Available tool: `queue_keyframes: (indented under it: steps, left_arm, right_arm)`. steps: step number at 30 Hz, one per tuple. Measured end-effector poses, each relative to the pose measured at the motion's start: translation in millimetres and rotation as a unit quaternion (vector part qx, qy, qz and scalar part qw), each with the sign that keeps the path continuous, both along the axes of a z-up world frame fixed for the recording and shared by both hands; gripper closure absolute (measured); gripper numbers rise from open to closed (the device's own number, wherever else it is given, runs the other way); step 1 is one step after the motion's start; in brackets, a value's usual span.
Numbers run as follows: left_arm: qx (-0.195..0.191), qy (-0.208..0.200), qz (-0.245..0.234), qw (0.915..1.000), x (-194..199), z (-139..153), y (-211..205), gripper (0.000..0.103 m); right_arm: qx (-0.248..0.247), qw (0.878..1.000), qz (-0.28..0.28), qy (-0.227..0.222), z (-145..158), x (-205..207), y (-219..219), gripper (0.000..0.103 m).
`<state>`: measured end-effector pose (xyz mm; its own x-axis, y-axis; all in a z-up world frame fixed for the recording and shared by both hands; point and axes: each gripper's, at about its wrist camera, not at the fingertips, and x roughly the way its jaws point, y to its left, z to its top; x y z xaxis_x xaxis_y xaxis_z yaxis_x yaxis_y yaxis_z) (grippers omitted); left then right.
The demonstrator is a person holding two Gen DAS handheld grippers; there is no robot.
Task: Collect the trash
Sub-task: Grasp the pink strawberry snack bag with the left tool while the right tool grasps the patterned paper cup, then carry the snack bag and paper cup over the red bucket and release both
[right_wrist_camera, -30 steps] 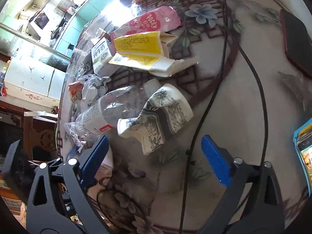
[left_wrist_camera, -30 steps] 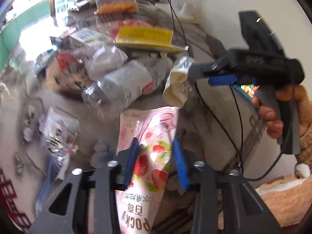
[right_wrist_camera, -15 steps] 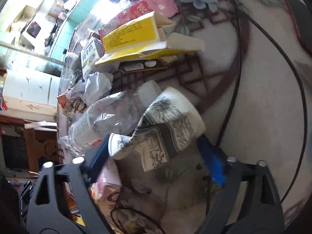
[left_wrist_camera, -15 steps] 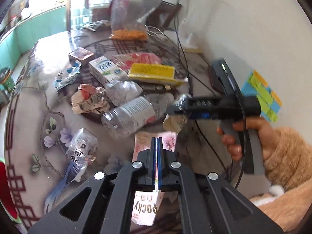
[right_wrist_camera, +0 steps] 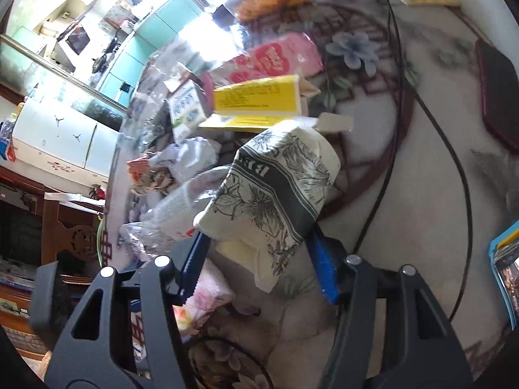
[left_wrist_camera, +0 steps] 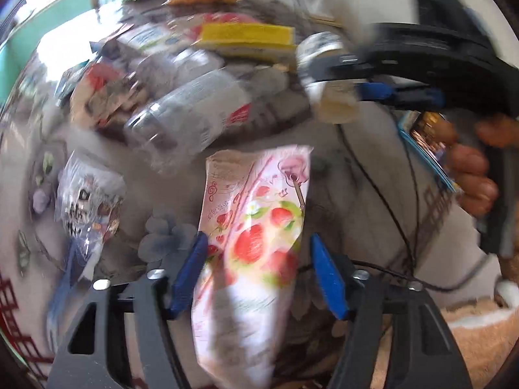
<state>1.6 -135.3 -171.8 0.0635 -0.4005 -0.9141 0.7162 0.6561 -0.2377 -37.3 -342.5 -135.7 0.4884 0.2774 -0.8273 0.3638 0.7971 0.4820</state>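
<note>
Sprawling ahead of both grippers, the trash pile (right_wrist_camera: pixel 201 136) awaits collection. The left gripper (left_wrist_camera: pixel 256 275) is spread wide around the pink snack packet (left_wrist_camera: pixel 256 227), apparently to grab it, while the right gripper (right_wrist_camera: pixel 259 265) pinches the crushed paper cup (right_wrist_camera: pixel 275 191) clear of the pile.

Left gripper (left_wrist_camera: pixel 256 275): black angular plastic frame, 2 blue ribbed pads, silver screws at the finger joints. Right gripper (right_wrist_camera: pixel 256 267): same build. Bare fingers (left_wrist_camera: pixel 470 175) on black handle; fuzzy tan sleeve (left_wrist_camera: pixel 480 340), white trim.
</note>
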Motion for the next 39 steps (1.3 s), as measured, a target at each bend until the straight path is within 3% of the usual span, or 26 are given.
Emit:
queue_keyframes:
  steps: [2,8,13,21,25,30,39]
  left_arm:
    - [0.003,-0.003,0.016,0.9999,3.7,0.8,4.2,0.072]
    - [-0.048,-0.022,0.052,0.9972,4.1,34.3,25.5,0.076]
    - [-0.107,-0.072,0.104,0.9861,10.7,81.3,54.7,0.076]
    - [-0.130,-0.130,0.209,0.9605,33.1,124.0,118.9,0.076]
    - [-0.124,-0.152,0.266,0.9437,40.2,130.9,157.7,0.076]
    - [-0.117,-0.154,0.313,0.9298,47.8,128.3,207.2,0.076]
    - [-0.121,-0.147,0.356,0.9147,61.6,122.3,278.8,0.075]
  right_arm:
    - [-0.006,1.000,0.006,-0.007,7.5,-1.3,3.7,0.046]
    - [-0.019,0.999,0.025,-0.032,31.0,-0.6,19.7,0.046]
    - [-0.031,0.996,0.059,-0.066,59.5,10.4,45.7,0.046]
    - [-0.043,0.986,0.131,-0.096,83.5,33.9,107.3,0.045]
    - [-0.052,0.980,0.164,-0.099,86.3,41.8,140.0,0.045]
    - [-0.060,0.974,0.195,-0.100,88.8,51.4,176.0,0.045]
    - [-0.071,0.965,0.230,-0.101,91.0,68.6,242.5,0.045]
